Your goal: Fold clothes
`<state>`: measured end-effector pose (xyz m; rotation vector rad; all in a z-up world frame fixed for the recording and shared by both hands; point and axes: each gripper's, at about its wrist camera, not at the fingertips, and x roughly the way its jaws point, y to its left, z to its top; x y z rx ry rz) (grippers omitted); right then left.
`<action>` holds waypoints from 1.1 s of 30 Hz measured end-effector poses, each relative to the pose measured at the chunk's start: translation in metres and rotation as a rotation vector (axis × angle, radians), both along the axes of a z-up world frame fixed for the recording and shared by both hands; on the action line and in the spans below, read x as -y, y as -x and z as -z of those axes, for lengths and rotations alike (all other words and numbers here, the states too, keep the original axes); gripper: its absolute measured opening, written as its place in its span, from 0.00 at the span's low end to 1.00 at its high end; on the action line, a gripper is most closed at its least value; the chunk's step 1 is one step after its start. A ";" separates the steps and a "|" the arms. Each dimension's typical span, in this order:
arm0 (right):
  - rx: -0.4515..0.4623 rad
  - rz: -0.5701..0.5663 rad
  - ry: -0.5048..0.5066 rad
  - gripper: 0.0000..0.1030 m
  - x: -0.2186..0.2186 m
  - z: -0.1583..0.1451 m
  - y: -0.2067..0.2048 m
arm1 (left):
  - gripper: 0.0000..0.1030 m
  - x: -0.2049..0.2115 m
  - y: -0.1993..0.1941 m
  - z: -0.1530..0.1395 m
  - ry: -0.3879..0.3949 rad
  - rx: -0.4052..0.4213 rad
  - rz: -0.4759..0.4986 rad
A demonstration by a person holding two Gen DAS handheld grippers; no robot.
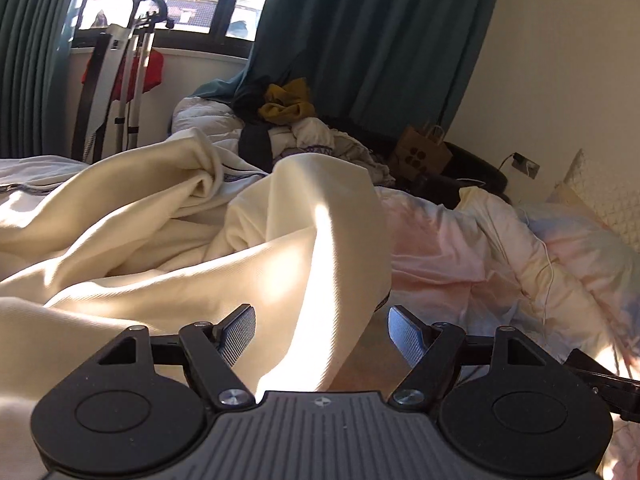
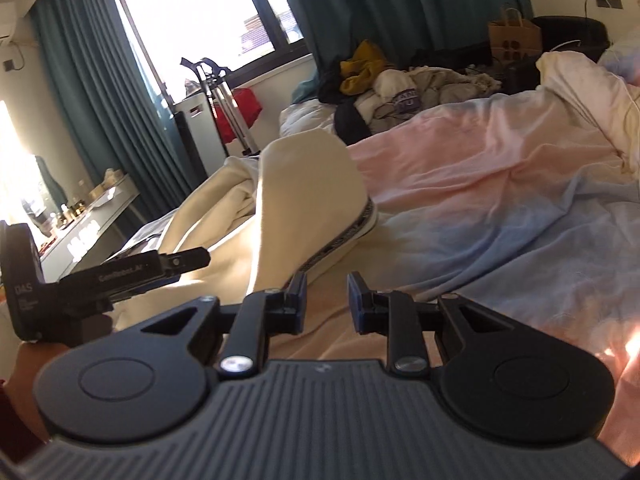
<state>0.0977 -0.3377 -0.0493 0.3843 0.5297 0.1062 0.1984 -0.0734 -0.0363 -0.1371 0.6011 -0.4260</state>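
A cream garment with a dark patterned trim lies crumpled on the bed; it also shows in the right wrist view. My left gripper is open, its jaws wide apart, with a fold of the cream cloth lying between them. My right gripper is open and empty, just right of the garment's trimmed hem, low over the bed. The left gripper's body shows at the left of the right wrist view.
The bed has a pastel pink and blue duvet. A pile of other clothes sits at the far end by teal curtains. A paper bag, a folded frame by the window and a dresser stand around.
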 end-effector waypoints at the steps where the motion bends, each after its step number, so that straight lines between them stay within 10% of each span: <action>1: 0.001 0.008 0.003 0.32 0.004 0.004 -0.004 | 0.73 0.016 -0.014 0.006 -0.015 -0.001 0.010; 5: 0.014 0.038 -0.027 0.61 0.018 0.018 -0.015 | 0.69 0.056 -0.061 0.025 -0.062 0.017 0.014; 9: 0.018 0.028 -0.080 0.68 0.029 0.035 -0.027 | 0.13 0.071 -0.103 0.037 -0.049 -0.060 -0.002; 11: 0.001 0.024 -0.113 0.68 0.032 0.042 -0.034 | 0.05 0.065 -0.101 0.030 -0.027 -0.039 -0.003; 22: 0.064 0.038 -0.252 0.69 0.052 0.029 -0.013 | 0.03 -0.013 0.031 -0.032 0.047 0.043 0.096; 33: -0.035 0.001 -0.431 0.68 0.045 0.026 -0.009 | 0.03 -0.112 0.106 0.013 0.157 -0.124 -0.061</action>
